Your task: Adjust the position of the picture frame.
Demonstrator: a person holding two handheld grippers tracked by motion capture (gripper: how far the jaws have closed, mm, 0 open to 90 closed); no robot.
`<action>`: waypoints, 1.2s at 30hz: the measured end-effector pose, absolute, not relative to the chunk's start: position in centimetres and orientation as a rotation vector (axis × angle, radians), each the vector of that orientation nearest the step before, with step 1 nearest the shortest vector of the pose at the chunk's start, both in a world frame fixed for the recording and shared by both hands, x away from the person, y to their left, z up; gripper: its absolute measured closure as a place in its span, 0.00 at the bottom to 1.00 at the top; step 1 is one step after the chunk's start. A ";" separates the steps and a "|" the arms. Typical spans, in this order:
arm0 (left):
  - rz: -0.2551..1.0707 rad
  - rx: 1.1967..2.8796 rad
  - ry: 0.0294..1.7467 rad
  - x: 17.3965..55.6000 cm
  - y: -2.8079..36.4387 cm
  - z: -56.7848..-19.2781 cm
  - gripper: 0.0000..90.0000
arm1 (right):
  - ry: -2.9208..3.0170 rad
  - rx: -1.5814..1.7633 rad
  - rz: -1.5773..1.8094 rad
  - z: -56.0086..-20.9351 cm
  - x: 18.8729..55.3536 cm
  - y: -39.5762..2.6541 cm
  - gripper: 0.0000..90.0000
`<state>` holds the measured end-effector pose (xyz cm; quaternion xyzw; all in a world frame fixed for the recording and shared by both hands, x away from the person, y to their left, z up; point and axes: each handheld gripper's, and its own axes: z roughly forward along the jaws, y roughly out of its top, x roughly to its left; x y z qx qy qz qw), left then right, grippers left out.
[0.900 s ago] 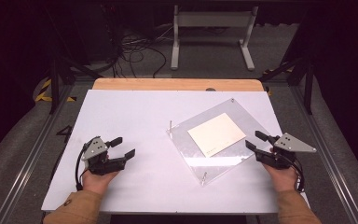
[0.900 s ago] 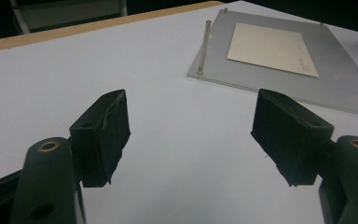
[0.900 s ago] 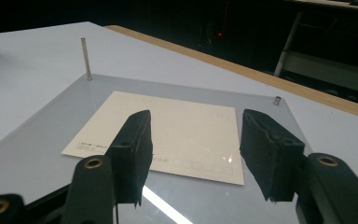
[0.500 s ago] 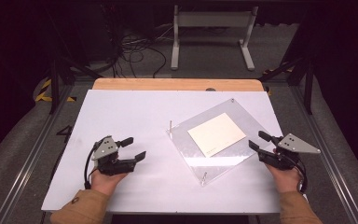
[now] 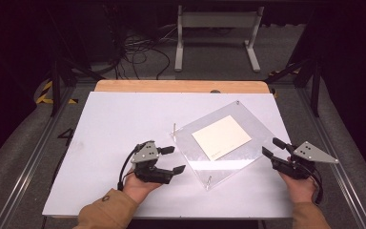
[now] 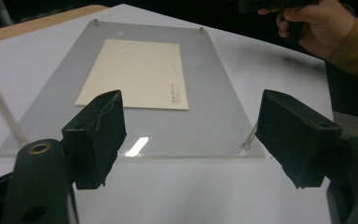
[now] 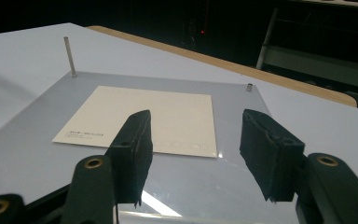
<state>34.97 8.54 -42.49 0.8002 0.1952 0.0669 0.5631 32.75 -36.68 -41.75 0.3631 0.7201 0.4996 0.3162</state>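
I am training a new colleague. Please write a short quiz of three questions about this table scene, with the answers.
1. True or false: the cream card lies on the clear plate.
2. What do the left gripper jaws hold? A) the card B) a metal post C) nothing
3. Which gripper is at the plate's right edge?

Key
1. True.
2. C: the jaws stand open, facing the plate, nothing between them.
3. The right gripper, open, just short of the plate's edge.
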 end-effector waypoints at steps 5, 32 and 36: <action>0.101 1.892 0.413 34.8 6.2 -42.5 0.26 | 1.887 0.963 1.317 -41.7 32.5 -37.0 0.48; 0.018 2.174 0.245 34.1 -1.4 -45.4 0.88 | 1.877 0.987 1.308 -41.9 31.3 -37.8 0.49; 0.073 2.185 0.212 33.9 -1.1 -45.2 0.93 | 1.880 0.978 1.313 -41.8 31.4 -37.6 0.49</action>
